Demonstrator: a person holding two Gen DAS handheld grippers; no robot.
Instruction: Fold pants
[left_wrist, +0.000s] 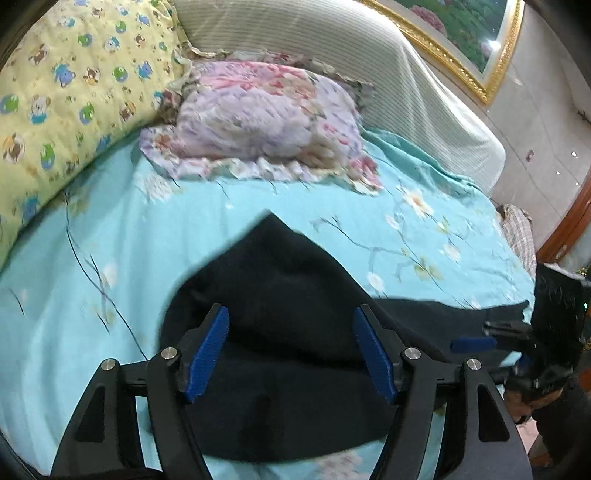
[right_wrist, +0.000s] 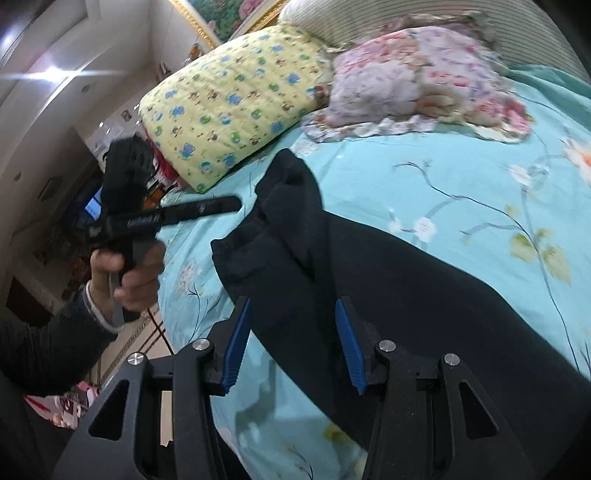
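Left to right: yellow cartoon-print quilt (left_wrist: 66, 92) at far left, floral pillow (left_wrist: 258, 118) beside it, striped headboard cover (left_wrist: 332, 48) behind, gold-framed picture (left_wrist: 461, 44) on the wall at right. The black pants (left_wrist: 280, 295) lie on the turquoise floral bed sheet (left_wrist: 110, 229), bunched w/ one corner peaked up toward the pillow and a leg trailing off to the right toward the other tool. Left claw (left_wrist: 291, 354) hovers over the near part of the fabric, blue pads spread wide, nothing between them. Right claw (right_wrist: 291, 343) likewise stands apart over the long dark leg, gripping nothing — in its view the left hand (right_wrist: 125, 269) holds its tool off the bed's left edge. Handling, as a guess: soft, limp knit, light, no stiffness — it'll drape and sag from any pinch point, prob. not slippery on cotton sheet. Best hold looks like the edges: waistband corner near the peaked end w/ one claw, hem or cuff of the trailing leg w/ the other, pinching thru both layers so they don't slide apart. Writing: pale lettering on the left tool's finger in the right wrist view, too blurred to read; no brand or label visible on the pants.
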